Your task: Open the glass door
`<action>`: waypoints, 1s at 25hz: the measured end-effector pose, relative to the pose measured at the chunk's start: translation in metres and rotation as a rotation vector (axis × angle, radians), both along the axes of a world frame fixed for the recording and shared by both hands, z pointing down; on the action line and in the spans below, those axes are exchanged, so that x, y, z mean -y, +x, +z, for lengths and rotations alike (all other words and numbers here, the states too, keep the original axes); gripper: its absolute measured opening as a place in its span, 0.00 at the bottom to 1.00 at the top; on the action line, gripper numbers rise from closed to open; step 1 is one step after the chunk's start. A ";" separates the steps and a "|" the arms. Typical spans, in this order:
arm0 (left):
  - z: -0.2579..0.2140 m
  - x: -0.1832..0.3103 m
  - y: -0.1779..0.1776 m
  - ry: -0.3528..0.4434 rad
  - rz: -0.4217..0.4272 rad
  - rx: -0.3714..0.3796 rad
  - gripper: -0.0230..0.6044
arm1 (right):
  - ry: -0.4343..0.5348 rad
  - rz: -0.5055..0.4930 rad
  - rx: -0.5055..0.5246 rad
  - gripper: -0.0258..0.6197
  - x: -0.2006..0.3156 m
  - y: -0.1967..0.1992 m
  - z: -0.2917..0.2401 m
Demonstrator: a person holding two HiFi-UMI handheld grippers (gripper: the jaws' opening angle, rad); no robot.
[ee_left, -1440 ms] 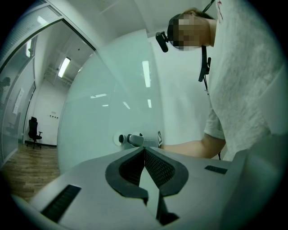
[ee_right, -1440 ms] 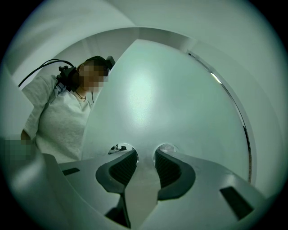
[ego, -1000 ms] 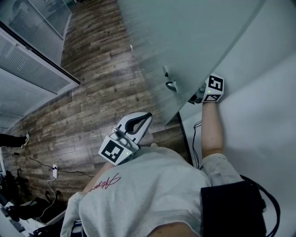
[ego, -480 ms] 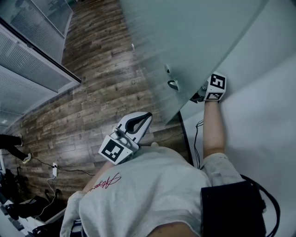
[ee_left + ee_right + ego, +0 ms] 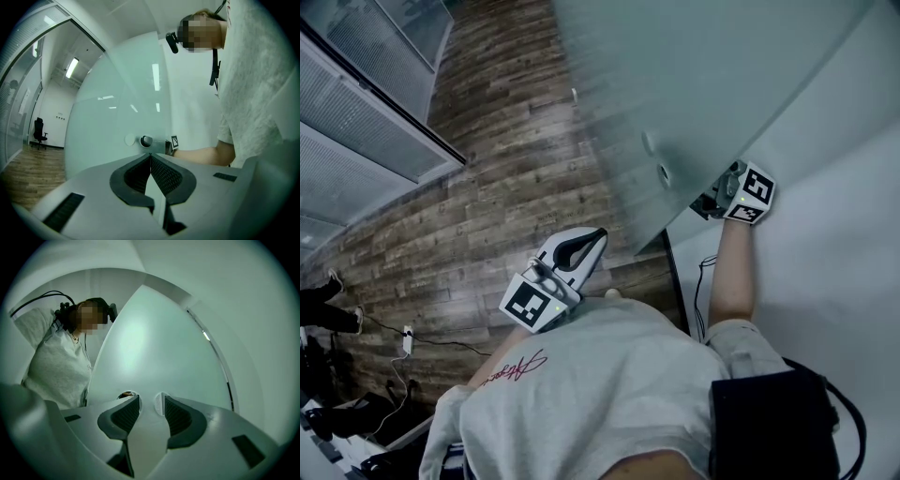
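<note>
Glass door (image 5: pixel 703 84) fills the upper right, ajar. Release step: my right gripper (image 5: pixel 709 201) sits by the handle (image 5: pixel 662 173), jaws opening, apparently gripping nothing. Left gripper (image 5: pixel 584 246) clenched, empty. Next: back the right away.

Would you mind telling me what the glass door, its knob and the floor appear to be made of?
The glass door looks like frosted glass: pale green, translucent, hazing whatever lies behind it. The door knob is probably brushed metal: a grey cylinder with dull sheen. The floor is wood or wood-look planks: brown grain, staggered joints, matte.
</note>
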State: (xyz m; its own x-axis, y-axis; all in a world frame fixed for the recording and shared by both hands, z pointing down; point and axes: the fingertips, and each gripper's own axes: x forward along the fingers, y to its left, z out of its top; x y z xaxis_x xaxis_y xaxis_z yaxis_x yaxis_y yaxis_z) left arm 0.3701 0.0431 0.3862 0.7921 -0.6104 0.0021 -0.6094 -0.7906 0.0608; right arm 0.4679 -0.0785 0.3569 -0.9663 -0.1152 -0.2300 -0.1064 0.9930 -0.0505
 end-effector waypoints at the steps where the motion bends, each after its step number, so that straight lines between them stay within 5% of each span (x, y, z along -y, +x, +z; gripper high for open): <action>1: 0.000 0.002 0.000 0.000 0.005 -0.002 0.06 | -0.001 0.025 0.006 0.32 0.000 0.004 0.001; 7: -0.001 -0.006 -0.002 -0.003 0.075 -0.025 0.06 | -0.014 0.193 -0.002 0.14 -0.029 0.025 0.005; 17: -0.003 -0.015 -0.012 -0.024 0.233 -0.048 0.06 | -0.024 0.470 -0.043 0.09 -0.076 0.043 0.004; 25: -0.016 -0.022 -0.038 -0.013 0.289 -0.103 0.06 | -0.003 0.639 -0.051 0.09 -0.122 0.014 -0.004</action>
